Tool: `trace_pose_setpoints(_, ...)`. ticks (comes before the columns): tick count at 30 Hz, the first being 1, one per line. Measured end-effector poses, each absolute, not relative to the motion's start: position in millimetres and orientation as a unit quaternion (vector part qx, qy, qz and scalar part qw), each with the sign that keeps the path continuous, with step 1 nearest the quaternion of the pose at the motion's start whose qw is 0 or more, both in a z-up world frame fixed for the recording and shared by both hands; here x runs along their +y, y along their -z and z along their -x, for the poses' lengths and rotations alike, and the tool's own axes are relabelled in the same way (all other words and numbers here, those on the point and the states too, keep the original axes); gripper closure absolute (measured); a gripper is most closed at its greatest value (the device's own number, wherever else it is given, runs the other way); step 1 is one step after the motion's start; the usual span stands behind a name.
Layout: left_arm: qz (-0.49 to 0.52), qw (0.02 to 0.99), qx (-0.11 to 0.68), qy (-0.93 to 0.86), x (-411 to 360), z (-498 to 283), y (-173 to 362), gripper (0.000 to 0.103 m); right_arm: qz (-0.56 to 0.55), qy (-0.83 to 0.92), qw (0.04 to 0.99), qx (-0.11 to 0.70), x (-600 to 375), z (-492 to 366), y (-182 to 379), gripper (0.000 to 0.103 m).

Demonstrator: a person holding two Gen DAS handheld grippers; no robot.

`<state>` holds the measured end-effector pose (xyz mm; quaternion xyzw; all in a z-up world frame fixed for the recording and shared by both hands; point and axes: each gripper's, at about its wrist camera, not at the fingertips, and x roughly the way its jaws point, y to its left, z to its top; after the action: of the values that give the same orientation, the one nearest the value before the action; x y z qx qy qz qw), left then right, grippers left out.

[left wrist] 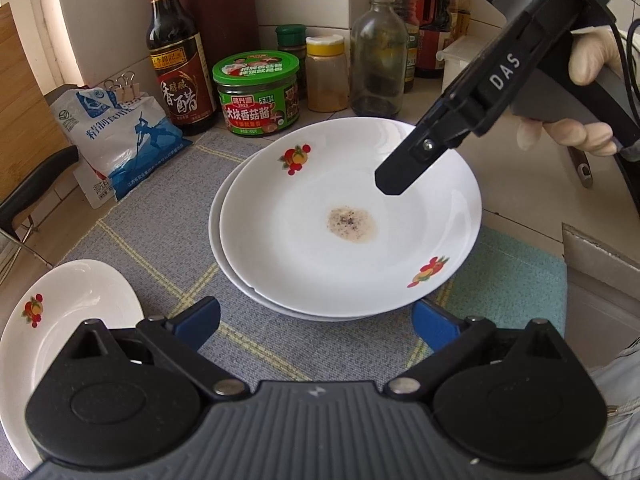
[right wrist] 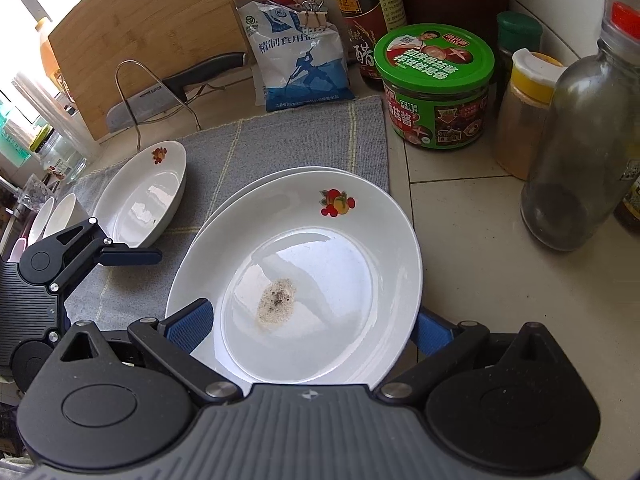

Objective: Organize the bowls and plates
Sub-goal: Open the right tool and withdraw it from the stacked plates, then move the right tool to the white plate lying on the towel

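Nearest, the left gripper (left wrist: 316, 326) hangs with its jaws wide apart, holding nothing, just short of the top plate (left wrist: 348, 216). That plate is stacked on another on a grey mat (left wrist: 160, 216). The right gripper (right wrist: 312, 326) straddles its rim, jaws apart. A third plate (right wrist: 142, 194) lies left; jars line the far tiled counter (right wrist: 472, 248).

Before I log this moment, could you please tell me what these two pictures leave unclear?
- Lower plate: both views show only its rim; the top plate covers the rest.
- Side plate: left view cuts it at the edge, behind the left tongs.
- Right tongs: contact with the top plate unclear in both views.
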<state>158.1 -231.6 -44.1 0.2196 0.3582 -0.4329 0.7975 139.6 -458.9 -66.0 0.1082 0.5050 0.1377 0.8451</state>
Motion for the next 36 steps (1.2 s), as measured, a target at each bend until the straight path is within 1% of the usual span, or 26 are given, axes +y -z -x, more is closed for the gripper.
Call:
trace_pose_setpoints(5,-0.208,0.806,0.351,0.430,-229,-150,40,0.002,-0.097,-0.127,0.851,0.500,-457,-134,66,0.000)
trace_pose_setpoints(8,-0.202,0.810,0.346,0.427,-228,-146,36,0.002,-0.083,-0.127,0.862,0.484,-453,-127,61,0.000)
trace_pose_setpoints(16,-0.156,0.839,0.351,0.384,-212,-134,28,0.001,0.011,-0.118,0.909,0.400,-422,-104,47,0.000)
trace_pose_setpoints(22,-0.111,0.862,0.367,0.333,-184,-120,25,0.001,0.031,-0.130,0.922,0.364,-394,-98,45,0.000)
trace_pose_setpoints(29,-0.111,0.878,0.380,0.269,-144,-120,35,0.001,0.030,-0.153,0.918,0.365,-355,-99,47,0.000)
trace_pose_setpoints(36,-0.104,0.886,0.382,0.241,-106,-127,51,0.001,0.045,-0.146,0.915,0.373,-307,-90,48,0.000)
